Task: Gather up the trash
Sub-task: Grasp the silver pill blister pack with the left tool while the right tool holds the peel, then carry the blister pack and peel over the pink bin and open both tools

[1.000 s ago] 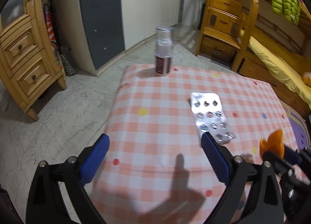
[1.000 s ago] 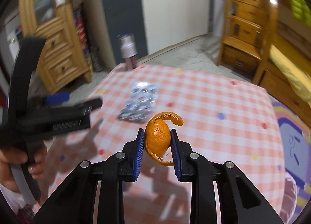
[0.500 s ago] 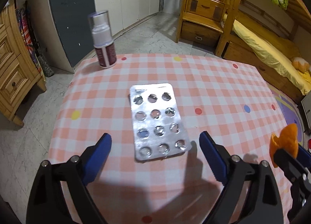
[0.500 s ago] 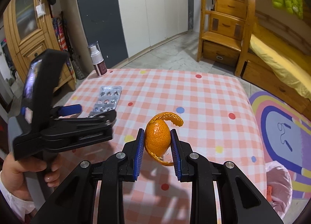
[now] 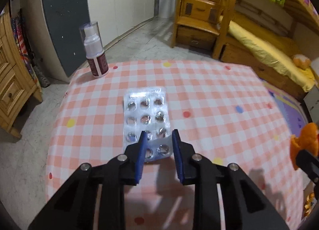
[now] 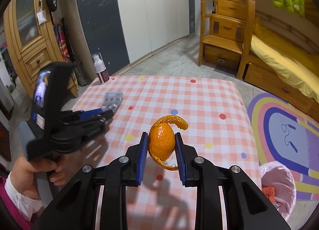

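On the checked table: everything here is placed relative to the table [image 5: 209,94], which wears a pink-and-white cloth with coloured dots.
Table: largest thing in view; its soft cloth may wrinkle or drag under anything scraped along it.
Trash bag: a pink bag [image 6: 279,178] sits on the floor just off the table's near right corner, with something orange already inside; likely where the trash goes.
Left gripper: the left gripper [image 5: 158,140] hovers over the table's near left part with its jaws closing around the near end of the blister pack; whether the pads already press on it cannot be told.
Right gripper: the right gripper [image 6: 161,144] hangs above the table's near middle, clamped on the orange peel.
Spray bottle: a spray bottle [image 5: 95,52] stands upright at the table's far left corner, well apart from the pack and out of the way.
Blister pack: the blister pack [image 5: 146,114] lies flat on the table's left half, its long side running away from the near edge, its pockets looking emptied. Judged light, thin, fairly stiff and slick; lying flush on cloth, it is best pinched across its near edge, and it could skid or bow.
Orange peel: the orange peel [image 6: 162,140] is a light, soft, curled shell with one strip arching over the top; it will squash under pressure and could tear.
Obstacles: nothing on the table stands between either gripper and the bag.
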The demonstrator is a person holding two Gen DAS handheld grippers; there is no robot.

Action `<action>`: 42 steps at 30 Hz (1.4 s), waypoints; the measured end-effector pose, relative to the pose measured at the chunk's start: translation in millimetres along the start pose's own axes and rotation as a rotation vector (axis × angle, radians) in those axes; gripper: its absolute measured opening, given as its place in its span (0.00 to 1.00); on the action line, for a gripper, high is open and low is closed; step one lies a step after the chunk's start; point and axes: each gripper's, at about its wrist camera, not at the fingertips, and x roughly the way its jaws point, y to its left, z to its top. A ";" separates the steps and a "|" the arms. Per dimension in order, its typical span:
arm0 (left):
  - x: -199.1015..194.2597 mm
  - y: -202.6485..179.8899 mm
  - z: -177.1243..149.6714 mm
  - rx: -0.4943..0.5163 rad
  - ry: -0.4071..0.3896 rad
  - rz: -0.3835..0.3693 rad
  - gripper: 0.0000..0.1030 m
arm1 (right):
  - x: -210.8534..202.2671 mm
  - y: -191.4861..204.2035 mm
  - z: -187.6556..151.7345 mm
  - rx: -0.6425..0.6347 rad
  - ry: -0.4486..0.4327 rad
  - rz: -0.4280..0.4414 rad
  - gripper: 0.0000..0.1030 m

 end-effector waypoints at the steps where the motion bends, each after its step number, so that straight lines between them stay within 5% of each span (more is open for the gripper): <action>1: -5.5 1.1 -0.8 -0.001 -0.016 -0.027 0.12 | -3.4 -1.6 -0.8 0.004 -0.004 -0.001 0.27; 5: -22.6 3.5 -11.2 -0.043 -0.028 -0.067 0.12 | -12.7 -11.6 -10.5 0.035 -0.003 0.001 0.27; 8: -25.0 5.7 -14.8 -0.057 -0.010 -0.050 0.35 | -15.0 -14.6 -17.4 0.043 0.010 0.007 0.27; 10: -25.6 5.2 -17.9 -0.056 -0.015 -0.024 0.67 | -17.3 -14.3 -20.2 0.040 0.007 0.008 0.27; 16: -8.7 9.5 -19.7 0.014 0.016 0.032 0.77 | -9.2 -11.8 -21.4 0.041 0.022 0.037 0.27; 20: 4.0 9.5 -20.7 0.062 0.034 0.054 0.76 | -0.5 -6.1 -21.3 0.032 0.041 0.045 0.27; 24: 0.2 9.6 -22.9 0.087 0.039 0.041 0.54 | 0.6 -4.2 -21.6 0.026 0.044 0.048 0.27; 31: -13.3 7.6 -26.9 0.042 0.038 -0.036 0.53 | -5.5 -3.6 -21.5 0.018 0.026 0.045 0.27; 36: -63.7 -25.3 -22.5 0.071 -0.097 -0.092 0.53 | -26.1 -10.5 -24.2 0.031 -0.018 0.013 0.27; 42: -86.5 -80.0 -36.7 0.163 -0.140 -0.146 0.53 | -68.0 -38.4 -44.8 0.118 -0.057 -0.019 0.27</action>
